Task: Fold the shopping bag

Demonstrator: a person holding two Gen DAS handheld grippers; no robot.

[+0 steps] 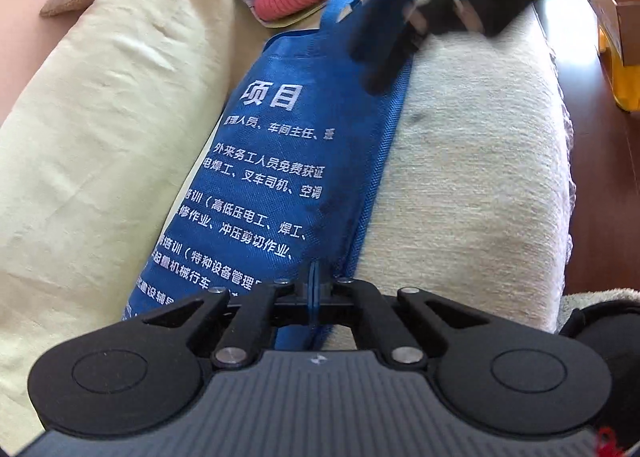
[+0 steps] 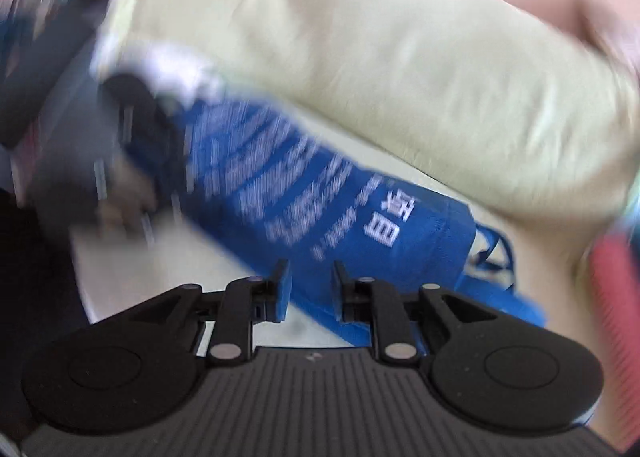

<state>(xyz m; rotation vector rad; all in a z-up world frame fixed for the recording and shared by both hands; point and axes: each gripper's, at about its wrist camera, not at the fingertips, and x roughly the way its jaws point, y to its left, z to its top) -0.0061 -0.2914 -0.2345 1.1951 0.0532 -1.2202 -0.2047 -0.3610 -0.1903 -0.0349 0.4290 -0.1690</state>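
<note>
Your left gripper (image 1: 316, 289) pinches the blue bag (image 1: 280, 161) edge; right gripper (image 2: 308, 281) gapes empty. Fold may spring open.

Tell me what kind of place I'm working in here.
Most likely a home living room. The blue non-woven shopping bag lies on a cream textured sofa seat against a pale yellow-green back cushion, with reddish-brown wooden flooring beside it.

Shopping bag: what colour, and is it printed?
Blue shopping bag with white printed text, clearest in the left wrist view.
</note>
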